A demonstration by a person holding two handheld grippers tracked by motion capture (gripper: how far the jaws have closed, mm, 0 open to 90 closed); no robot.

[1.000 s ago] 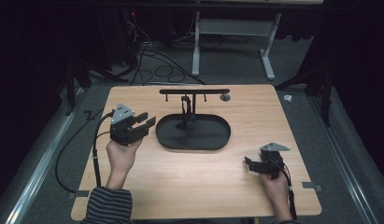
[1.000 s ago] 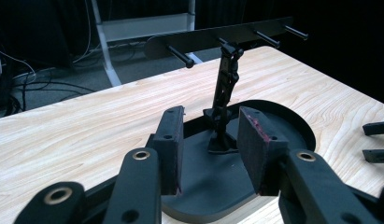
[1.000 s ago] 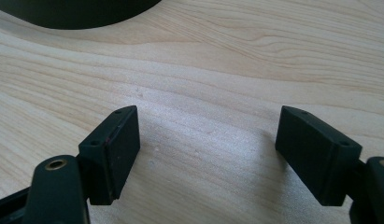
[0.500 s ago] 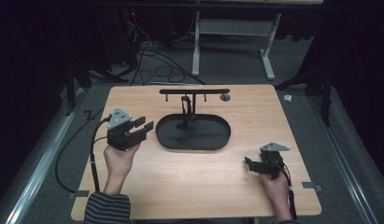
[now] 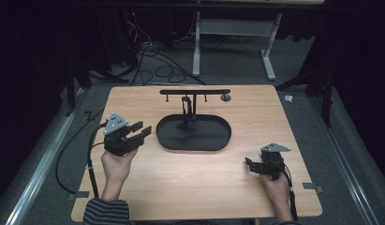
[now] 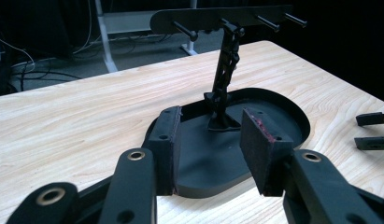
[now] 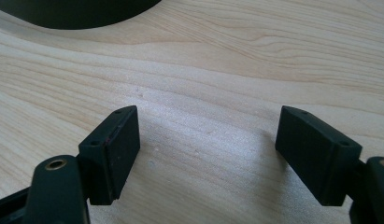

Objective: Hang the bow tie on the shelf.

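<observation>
- Left tongs have backed off left over the last second; they now sit just beside the tray rim, not touching.
- Read: still lining up on the stand, no grasp yet.
- Left tongs: jaws partly open, empty, aimed at the stand.
- Right tongs: unmoved, wide open, empty, low over the surface, well apart from the tray.
- Stand is upright in the tray, mid-surface.

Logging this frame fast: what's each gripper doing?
Left gripper: open, empty, aimed at the black stand.
Right gripper: open, empty, over the table.
</observation>
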